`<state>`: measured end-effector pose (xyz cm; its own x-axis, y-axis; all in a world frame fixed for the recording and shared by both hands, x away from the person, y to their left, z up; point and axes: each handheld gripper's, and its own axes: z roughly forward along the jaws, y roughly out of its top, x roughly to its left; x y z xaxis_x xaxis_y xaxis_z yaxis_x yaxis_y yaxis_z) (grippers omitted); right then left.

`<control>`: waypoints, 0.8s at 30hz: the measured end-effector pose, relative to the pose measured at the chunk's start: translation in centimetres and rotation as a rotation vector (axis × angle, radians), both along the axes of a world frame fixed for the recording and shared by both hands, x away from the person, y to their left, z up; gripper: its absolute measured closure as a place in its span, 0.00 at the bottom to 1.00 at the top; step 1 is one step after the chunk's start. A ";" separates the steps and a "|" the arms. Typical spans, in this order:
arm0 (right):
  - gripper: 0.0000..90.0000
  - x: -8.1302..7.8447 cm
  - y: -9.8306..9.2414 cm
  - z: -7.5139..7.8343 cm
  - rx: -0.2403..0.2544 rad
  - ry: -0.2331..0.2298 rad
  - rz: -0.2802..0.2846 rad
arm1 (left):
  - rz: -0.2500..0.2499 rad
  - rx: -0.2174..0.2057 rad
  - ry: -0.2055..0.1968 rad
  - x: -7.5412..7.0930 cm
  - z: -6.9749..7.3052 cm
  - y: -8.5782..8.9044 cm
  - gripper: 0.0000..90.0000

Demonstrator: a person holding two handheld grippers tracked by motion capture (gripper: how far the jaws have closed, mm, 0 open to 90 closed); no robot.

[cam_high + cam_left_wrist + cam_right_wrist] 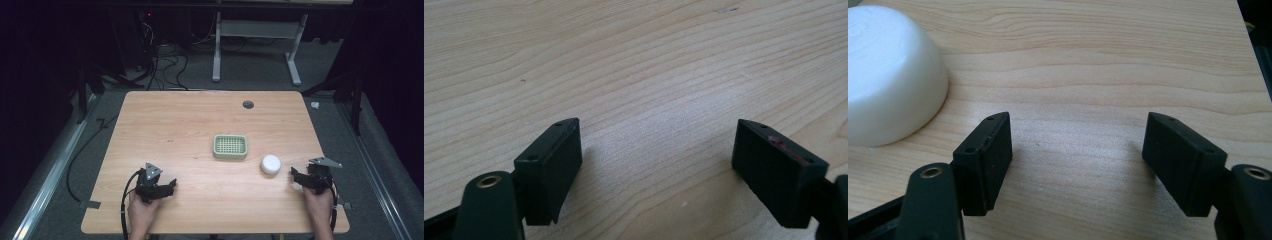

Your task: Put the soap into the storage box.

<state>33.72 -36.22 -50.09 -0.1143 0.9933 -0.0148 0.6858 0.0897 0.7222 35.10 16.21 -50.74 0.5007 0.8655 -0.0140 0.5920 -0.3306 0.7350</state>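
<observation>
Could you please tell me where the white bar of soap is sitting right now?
In the high view, the white soap lies on the wooden table, right of centre, just right of and nearer than the green soap dish, and left of the right tongs.

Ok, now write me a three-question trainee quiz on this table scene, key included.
1. True or false: the white rounded bar of soap lies inside the green slotted plastic soap dish.
2. Which gripper is nearer the soap? A) left gripper B) right gripper
3. What sits between the right gripper's jaws?

Key
1. False: the soap lies on the light wooden table, to the right of the dish and apart from it.
2. B.
3. Nothing; the jaws stand apart over bare wood, with the soap off to one side.
</observation>
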 end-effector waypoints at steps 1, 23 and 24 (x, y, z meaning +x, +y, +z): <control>0.32 0.0 0.0 0.0 0.000 0.000 0.000 | 0.000 0.000 0.000 0.0 0.0 0.0 0.23; 0.32 0.0 0.0 0.0 0.005 0.000 0.005 | 0.002 -0.001 -0.001 0.0 0.0 0.0 0.23; 0.32 0.0 0.0 0.0 0.005 0.000 0.005 | 0.002 -0.001 -0.001 0.0 0.0 0.0 0.23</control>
